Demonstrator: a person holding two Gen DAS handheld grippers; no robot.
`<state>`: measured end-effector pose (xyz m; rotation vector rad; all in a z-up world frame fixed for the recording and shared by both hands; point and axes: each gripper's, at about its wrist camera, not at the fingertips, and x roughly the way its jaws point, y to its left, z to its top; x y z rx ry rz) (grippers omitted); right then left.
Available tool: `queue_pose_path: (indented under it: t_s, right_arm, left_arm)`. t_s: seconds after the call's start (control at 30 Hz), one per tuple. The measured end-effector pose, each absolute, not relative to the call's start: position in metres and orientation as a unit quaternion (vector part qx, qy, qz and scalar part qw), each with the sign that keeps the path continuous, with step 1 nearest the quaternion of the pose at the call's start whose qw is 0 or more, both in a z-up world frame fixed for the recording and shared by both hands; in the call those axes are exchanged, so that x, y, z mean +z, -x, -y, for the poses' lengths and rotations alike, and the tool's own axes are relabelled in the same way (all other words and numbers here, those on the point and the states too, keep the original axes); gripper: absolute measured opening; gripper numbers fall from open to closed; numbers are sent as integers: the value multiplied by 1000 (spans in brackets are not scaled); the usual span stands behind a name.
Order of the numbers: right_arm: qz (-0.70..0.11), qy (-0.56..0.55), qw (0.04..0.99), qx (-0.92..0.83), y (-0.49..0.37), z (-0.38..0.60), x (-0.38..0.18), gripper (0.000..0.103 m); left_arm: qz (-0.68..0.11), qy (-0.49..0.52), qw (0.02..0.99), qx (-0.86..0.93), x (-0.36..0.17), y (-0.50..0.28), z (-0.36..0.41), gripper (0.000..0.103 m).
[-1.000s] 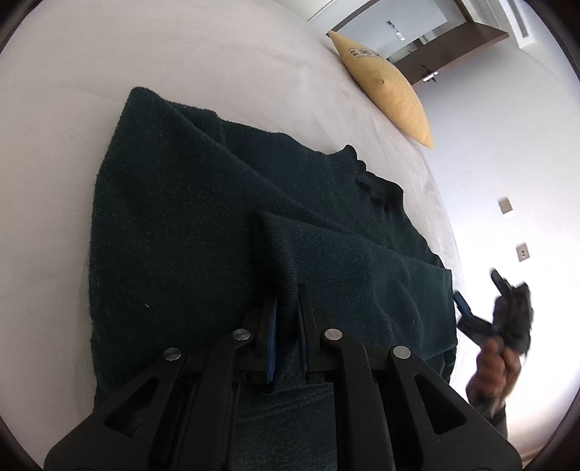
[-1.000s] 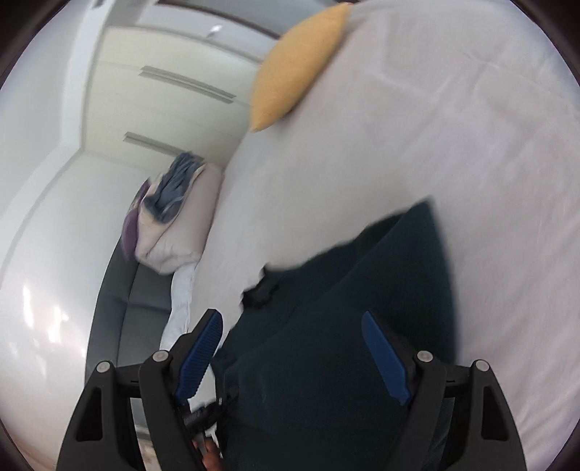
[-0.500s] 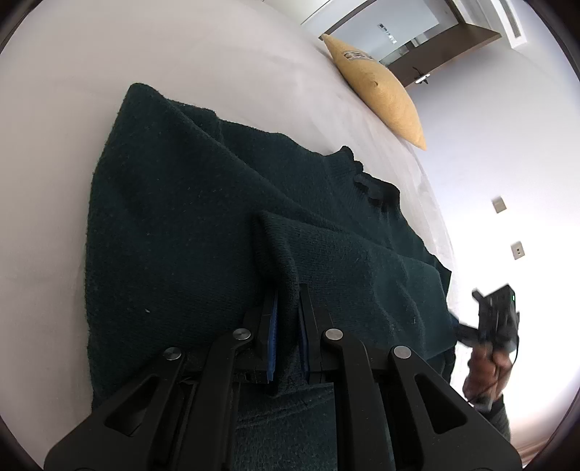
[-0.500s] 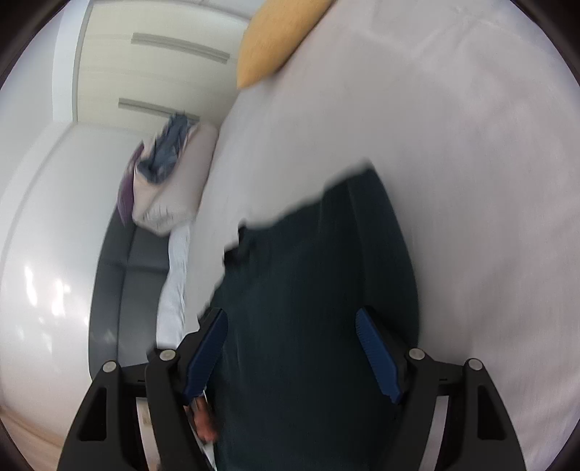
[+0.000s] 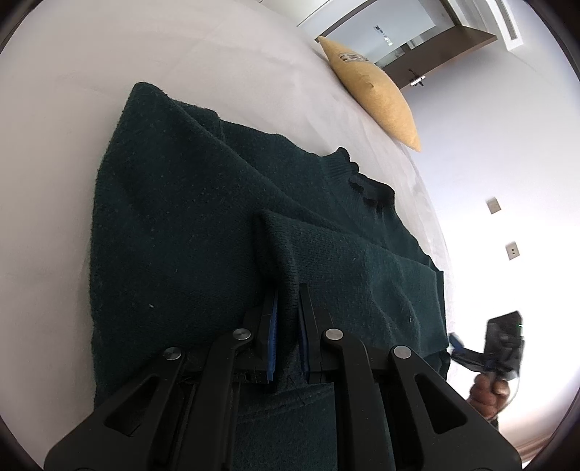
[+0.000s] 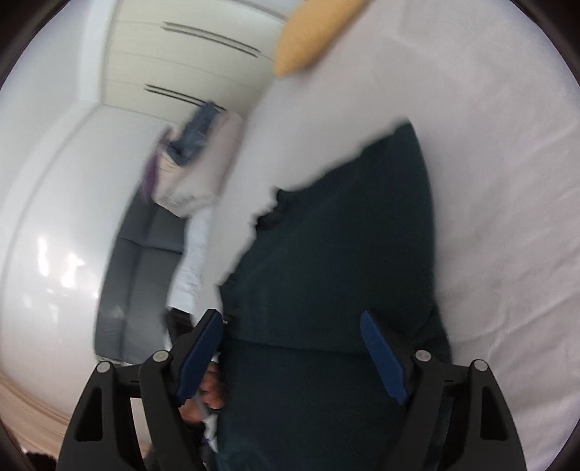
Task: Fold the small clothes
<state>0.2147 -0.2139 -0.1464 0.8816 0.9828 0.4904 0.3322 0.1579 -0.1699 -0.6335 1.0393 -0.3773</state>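
on the white bed (image 5: 65,152), a dark green knit sweater (image 5: 174,232) is lying mostly flat, its ruffled collar (image 5: 357,181) pointing toward the yellow pillow (image 5: 377,94) at the far end of the mattress. the left gripper (image 5: 288,300) is pinching a raised ridge of the sweater, a folded-over part whose exact identity i cannot tell, and its blue-padded fingers (image 5: 272,326) are pressing in close on the knit from both sides, so the fabric is standing up between them while the rest of the garment is spreading out to the left and far side. at the right edge of the left wrist view, the right gripper (image 5: 485,347) is showing small and blurred beside the sweater's near right edge, with the person's hand (image 5: 487,393) wrapping its handle.

in the right wrist view, which is smeared with blur, the right gripper (image 6: 293,351) is hanging over the sweater (image 6: 344,253) with its blue fingers (image 6: 380,358) standing wide apart and nothing between them but the cloth below. the pillow (image 6: 311,32) is sitting at the top, and a pile of clothes (image 6: 192,145) is resting on a grey sofa (image 6: 145,275) beyond the bed's (image 6: 507,181) left edge.
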Motion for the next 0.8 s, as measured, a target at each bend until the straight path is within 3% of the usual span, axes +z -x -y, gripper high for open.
queue_pose_path:
  t_s: [0.1,0.13,0.23,0.33,0.47,0.6,0.63,0.67,0.7,0.73,0.8]
  right_arm:
    - [-447,-437,750,216,-215,229,-172,61]
    - [-437,-454,744,221,-211,235,-173,60]
    - [-427,-462,749,207,-192,246,-163,62]
    - [-411,-450,771,184,-164,249,-140,76]
    - [-377,-428,801,183,-105,249,-108,78]
    - [-396,-362,828,165,-46,232,-97,79]
    - [-400,-346,833,161,-32,227,-96,79]
    - [-399,-339,837,159,-19,224,-95,79]
    - [-392,-340,839,162,-2,222,-95,79]
    - [-390,-343,839,162,9,224,-96,79]
    - [-388,-347,838,163,30,223,-99,79]
  left_arm:
    - [-484,305,799,-185,-169,-330,-164,11]
    - [-484,304,799,-186,-168,-328,-166,11]
    - [-486,288,807,-172,-157,-318,-173,11]
    - [-484,262,823,-140,-141,-295,-182,11]
    - [-472,247,836,-131,-120,-245,-198,11]
    - [-469,256,836,-124,-110,-182,-216,14]
    - [-474,265,830,-126,-111,-167,-220,19]
    - [-476,273,826,-126,-111,-153,-224,36]
    - [-475,283,824,-124,-112,-137,-229,71]
    - [-470,296,824,-115,-112,-118,-236,82]
    - [-456,323,822,-109,-112,-86,-249,86]
